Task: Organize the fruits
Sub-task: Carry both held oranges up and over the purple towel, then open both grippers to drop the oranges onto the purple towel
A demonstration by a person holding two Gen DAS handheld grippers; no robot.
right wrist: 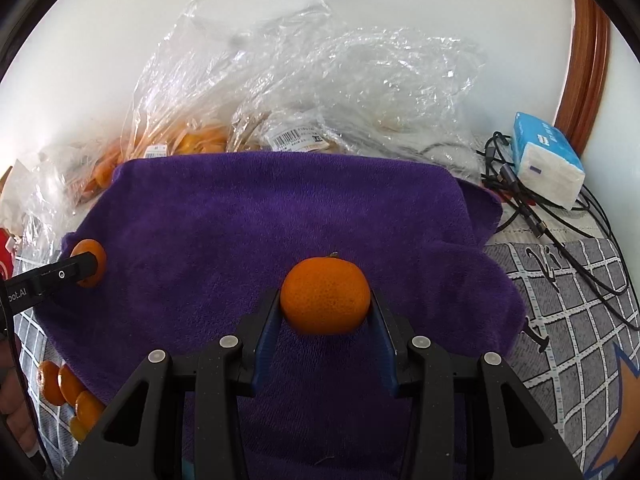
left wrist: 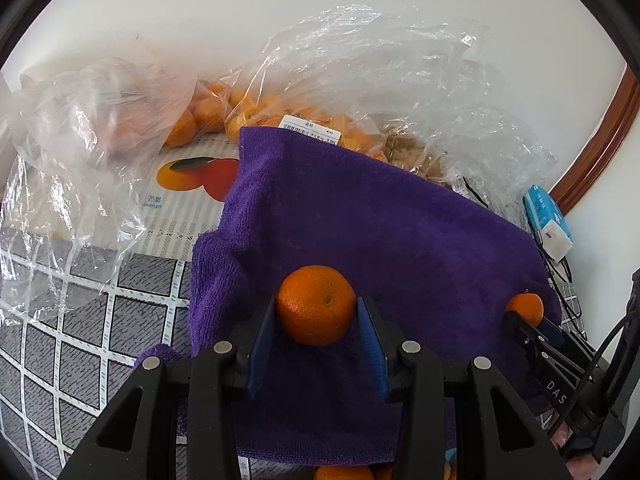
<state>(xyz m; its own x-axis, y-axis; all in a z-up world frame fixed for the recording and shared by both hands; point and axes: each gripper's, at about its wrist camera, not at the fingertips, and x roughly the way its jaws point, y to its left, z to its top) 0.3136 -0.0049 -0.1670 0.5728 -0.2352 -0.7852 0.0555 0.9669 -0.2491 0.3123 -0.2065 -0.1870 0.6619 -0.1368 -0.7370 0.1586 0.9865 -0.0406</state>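
My left gripper (left wrist: 316, 308) is shut on an orange tangerine (left wrist: 316, 304), held over a purple towel (left wrist: 360, 216). My right gripper (right wrist: 325, 300) is shut on a second tangerine (right wrist: 325, 295) over the same towel (right wrist: 280, 208). In the left wrist view the right gripper (left wrist: 528, 316) shows at the right with its tangerine (left wrist: 525, 307). In the right wrist view the left gripper (right wrist: 86, 266) shows at the left with its tangerine (right wrist: 89, 256). Several loose tangerines (right wrist: 64, 392) lie at the towel's near left edge.
Clear plastic bags of tangerines (left wrist: 224, 112) and crumpled empty bags (right wrist: 340, 80) lie behind the towel against a white wall. A tissue pack (right wrist: 548, 160) and black cables (right wrist: 516, 196) sit at the right. A grey checked cloth (left wrist: 80, 320) covers the table.
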